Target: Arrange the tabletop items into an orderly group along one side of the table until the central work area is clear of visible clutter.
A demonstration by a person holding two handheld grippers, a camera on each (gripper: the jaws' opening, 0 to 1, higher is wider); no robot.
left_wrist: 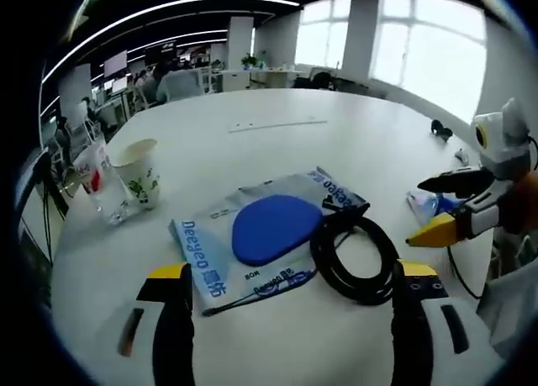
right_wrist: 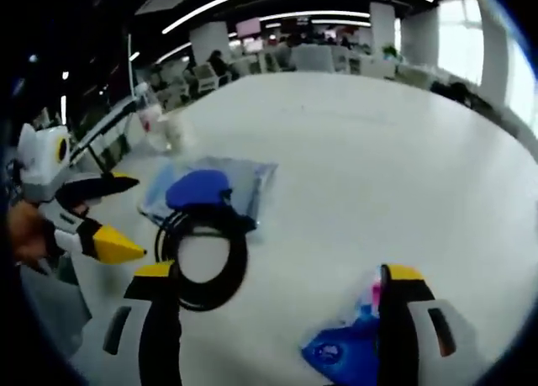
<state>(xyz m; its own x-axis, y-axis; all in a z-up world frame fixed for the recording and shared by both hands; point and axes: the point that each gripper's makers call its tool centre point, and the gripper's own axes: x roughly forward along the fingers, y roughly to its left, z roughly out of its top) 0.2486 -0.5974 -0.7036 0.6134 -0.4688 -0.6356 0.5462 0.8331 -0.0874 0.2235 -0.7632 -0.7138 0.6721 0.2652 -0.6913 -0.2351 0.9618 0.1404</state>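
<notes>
Left gripper view, white round table [left_wrist: 277, 142] in bright office, both hand-held grippers apart.

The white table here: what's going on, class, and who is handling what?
A person holds a two-jaw gripper in each hand over a white table. The left gripper is open, its jaws either side of a coiled black cable lying partly on a plastic packet with a blue pad. The right gripper is open beside a small blue packet. A paper cup and a clear cup stand near the table's edge. Nothing is gripped yet.
</notes>
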